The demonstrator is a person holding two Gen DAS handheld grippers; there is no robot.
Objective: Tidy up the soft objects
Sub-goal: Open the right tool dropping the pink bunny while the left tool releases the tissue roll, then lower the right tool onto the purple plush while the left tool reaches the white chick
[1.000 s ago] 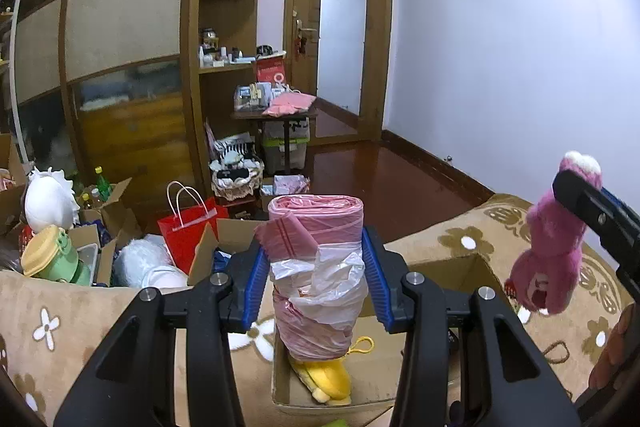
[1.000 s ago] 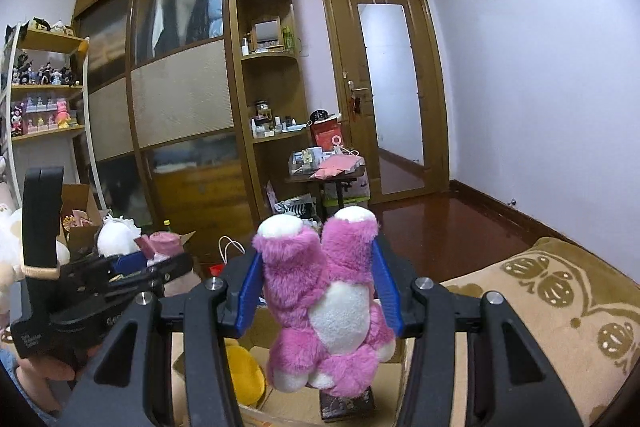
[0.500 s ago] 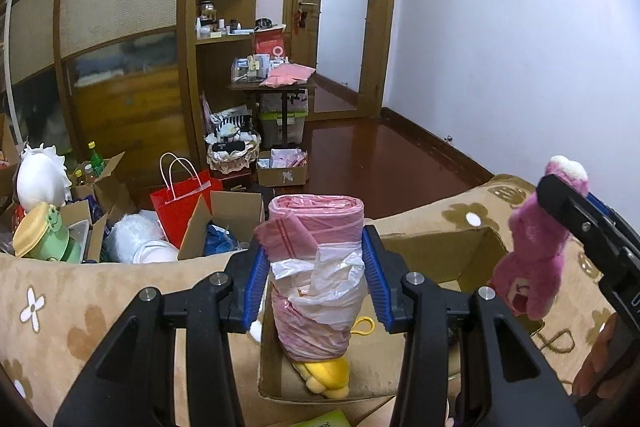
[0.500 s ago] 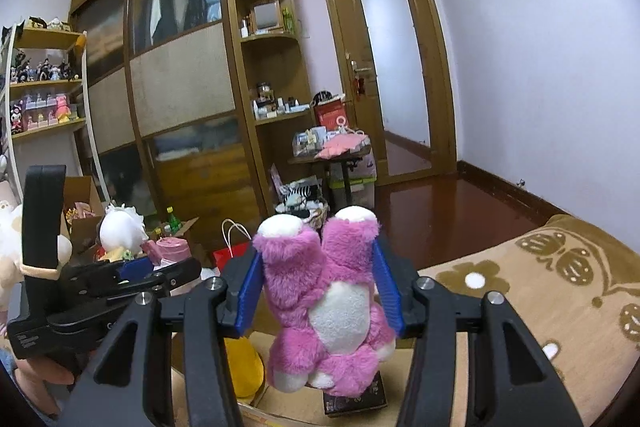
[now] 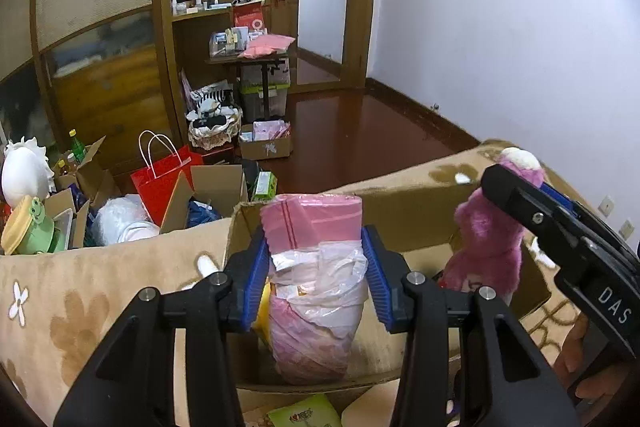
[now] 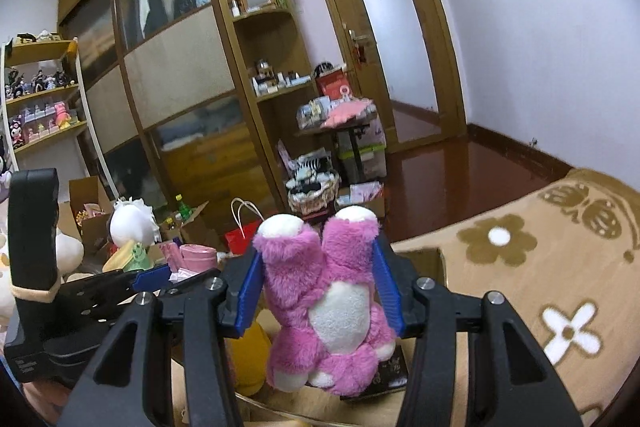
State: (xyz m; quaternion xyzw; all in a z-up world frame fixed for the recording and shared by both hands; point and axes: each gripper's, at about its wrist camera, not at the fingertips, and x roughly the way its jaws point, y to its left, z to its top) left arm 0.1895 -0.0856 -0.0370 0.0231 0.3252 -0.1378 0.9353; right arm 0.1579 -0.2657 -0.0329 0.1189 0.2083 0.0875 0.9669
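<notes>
Lowered since a second ago: both loads, now over the box [image 5: 404, 211] at lower centre. Left hand-held gripper [image 5: 316, 279] clenched on the bag roll [image 5: 316, 267]; right hand-held gripper [image 6: 318, 291] clenched on the plush [image 6: 324, 307], head down, apparently poised for dropping in.

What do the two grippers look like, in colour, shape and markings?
Both are alike. The left gripper and right gripper have angular matte black arms with round silver screws and ribbed blue pads on the fingers. In the left view, the right gripper's side bears white letters "DAS". In the right view, a tan band wraps the left gripper's upright black handle.
</notes>
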